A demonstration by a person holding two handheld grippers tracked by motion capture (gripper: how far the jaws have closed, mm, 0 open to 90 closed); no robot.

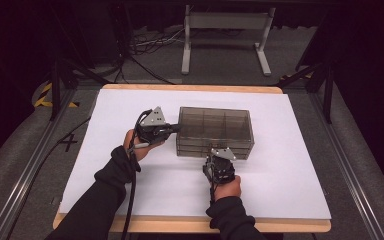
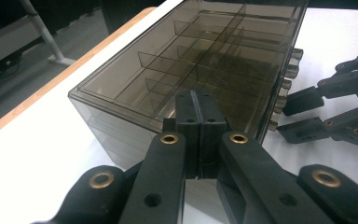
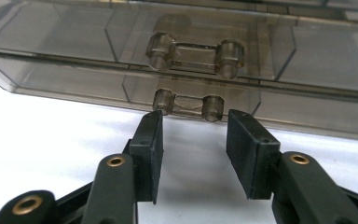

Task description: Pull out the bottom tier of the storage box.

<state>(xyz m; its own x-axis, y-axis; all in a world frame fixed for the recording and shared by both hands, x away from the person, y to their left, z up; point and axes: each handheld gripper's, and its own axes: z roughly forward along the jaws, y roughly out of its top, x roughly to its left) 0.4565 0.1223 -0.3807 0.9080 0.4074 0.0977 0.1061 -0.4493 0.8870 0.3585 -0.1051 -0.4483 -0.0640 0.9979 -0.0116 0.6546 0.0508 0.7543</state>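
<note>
Organizer box (image 3: 177,56): top and both ends cut off by the frame edges in the right gripper view. Left gripper (image 2: 199,116): hides the box's near end wall, lower centre of its view.

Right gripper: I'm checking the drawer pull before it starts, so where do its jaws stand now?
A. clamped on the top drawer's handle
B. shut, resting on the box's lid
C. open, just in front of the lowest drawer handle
C: the right gripper has its jaws apart, with the lowest drawer handle of the smoky plastic drawer box just ahead, not yet pinched.
</note>
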